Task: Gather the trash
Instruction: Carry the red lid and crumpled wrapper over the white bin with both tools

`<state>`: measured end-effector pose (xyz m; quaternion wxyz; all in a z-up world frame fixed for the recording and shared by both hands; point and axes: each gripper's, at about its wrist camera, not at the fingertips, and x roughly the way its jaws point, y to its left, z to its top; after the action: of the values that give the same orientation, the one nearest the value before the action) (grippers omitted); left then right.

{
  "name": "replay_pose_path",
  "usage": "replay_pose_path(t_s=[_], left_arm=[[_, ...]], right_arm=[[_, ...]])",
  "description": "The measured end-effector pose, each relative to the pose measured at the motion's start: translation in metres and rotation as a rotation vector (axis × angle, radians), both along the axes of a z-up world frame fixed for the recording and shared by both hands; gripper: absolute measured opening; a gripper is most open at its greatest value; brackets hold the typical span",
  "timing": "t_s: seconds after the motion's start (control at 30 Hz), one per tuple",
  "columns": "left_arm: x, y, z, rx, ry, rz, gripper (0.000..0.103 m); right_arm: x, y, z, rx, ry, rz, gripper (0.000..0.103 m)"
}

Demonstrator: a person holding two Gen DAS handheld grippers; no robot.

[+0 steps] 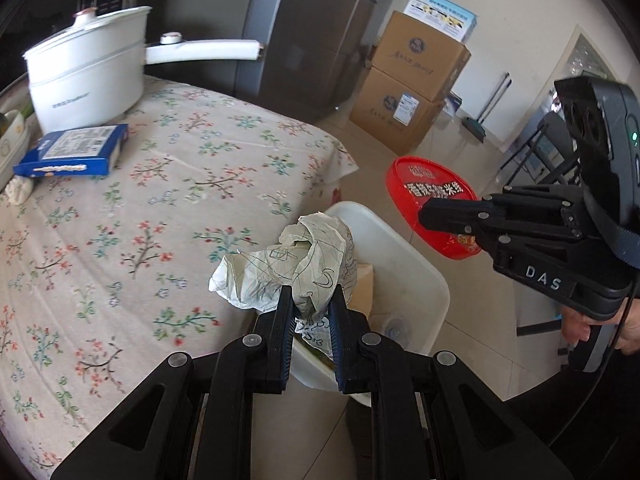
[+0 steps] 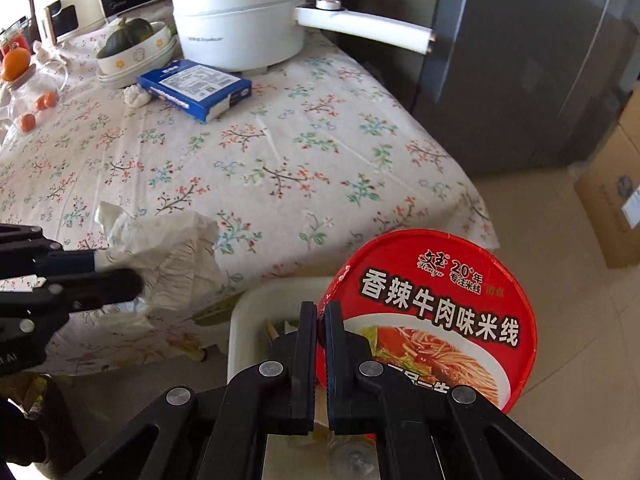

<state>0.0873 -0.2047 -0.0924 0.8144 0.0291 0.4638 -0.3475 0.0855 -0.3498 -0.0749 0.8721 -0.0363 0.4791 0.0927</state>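
Note:
My left gripper (image 1: 311, 300) is shut on a crumpled white paper ball (image 1: 288, 264) with pen scribbles, held past the table edge above the white trash bin (image 1: 408, 264). It also shows in the right wrist view (image 2: 168, 256), with the left gripper (image 2: 136, 280) at the left edge. My right gripper (image 2: 321, 312) is shut on the rim of a red instant noodle cup (image 2: 436, 312), held tilted over the white trash bin (image 2: 240, 320). In the left wrist view the cup (image 1: 428, 196) and right gripper (image 1: 424, 212) are at the right.
A table with a floral cloth (image 2: 280, 140) carries a white electric pot (image 2: 240, 16), a blue box (image 2: 196, 88), a bowl with a squash (image 2: 132, 44) and oranges (image 2: 16, 64). A grey fridge (image 2: 520, 60) and cardboard boxes (image 1: 408, 80) stand beyond on the tiled floor.

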Motion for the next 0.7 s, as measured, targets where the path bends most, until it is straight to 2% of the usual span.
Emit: replay_pose_path(t_s=[0.17, 0.3, 0.47, 0.7], left_arm=[[0.001, -0.038, -0.026, 0.017, 0.034, -0.049, 0.017], [0.003, -0.049, -0.042, 0.016, 0.047, -0.060, 0.021], [0.007, -0.044, -0.042, 0.090, -0.011, -0.013, 0.055], [0.007, -0.011, -0.029, 0.121, -0.059, 0.049, 0.065]], right_arm=[[-0.011, -0.029, -0.001, 0.030, 0.002, -0.056, 0.001], [-0.013, -0.040, -0.003, 0.044, 0.010, -0.078, 0.001], [-0.014, -0.047, -0.012, 0.030, 0.033, -0.087, 0.002], [-0.010, -0.045, -0.016, 0.044, 0.049, -0.086, 0.002]])
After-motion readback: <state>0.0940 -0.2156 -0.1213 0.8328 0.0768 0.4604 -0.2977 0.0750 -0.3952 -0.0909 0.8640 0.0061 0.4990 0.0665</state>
